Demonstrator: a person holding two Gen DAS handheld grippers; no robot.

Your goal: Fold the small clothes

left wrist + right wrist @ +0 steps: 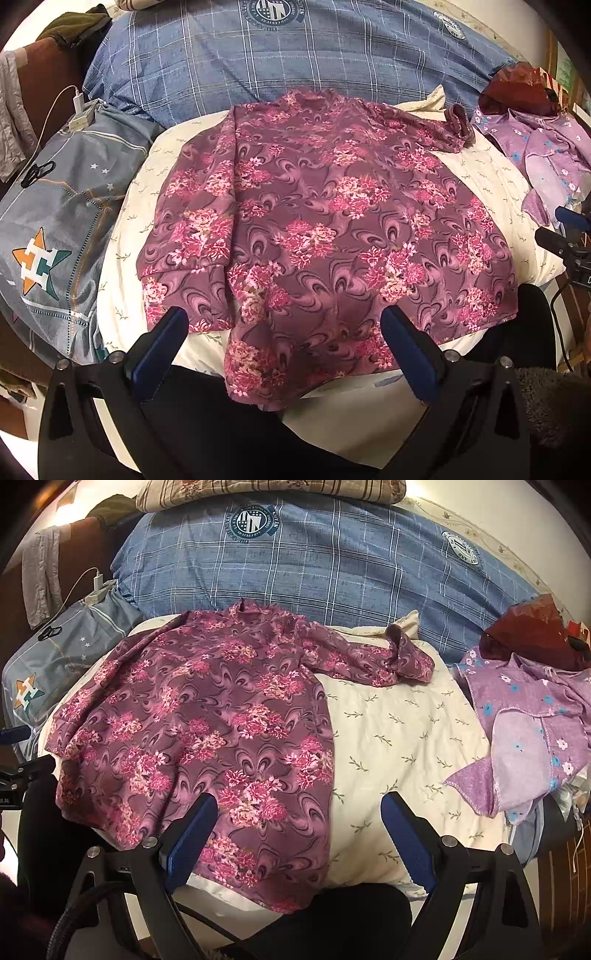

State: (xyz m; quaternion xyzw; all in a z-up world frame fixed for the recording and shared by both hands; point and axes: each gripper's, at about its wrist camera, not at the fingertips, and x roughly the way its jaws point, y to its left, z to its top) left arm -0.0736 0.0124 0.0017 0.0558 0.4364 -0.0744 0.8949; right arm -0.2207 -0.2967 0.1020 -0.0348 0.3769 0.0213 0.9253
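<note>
A maroon blouse with pink flowers (325, 229) lies spread on a cream pillow (491, 177), its hem hanging over the near edge. Its left sleeve is folded in over the body; its right sleeve (373, 657) stretches out to the right. My left gripper (284, 317) is open and empty just above the blouse's hem. My right gripper (299, 805) is open and empty over the blouse's right hem edge and the cream pillow (406, 731). The right gripper also shows at the right edge of the left wrist view (569, 229).
A lilac flowered garment (528, 731) lies crumpled at the right, with a dark red bag (532, 631) behind it. A blue checked quilt (332, 565) lies behind the pillow. A grey star-print pillow (55, 229) with a charger (83, 110) is at the left.
</note>
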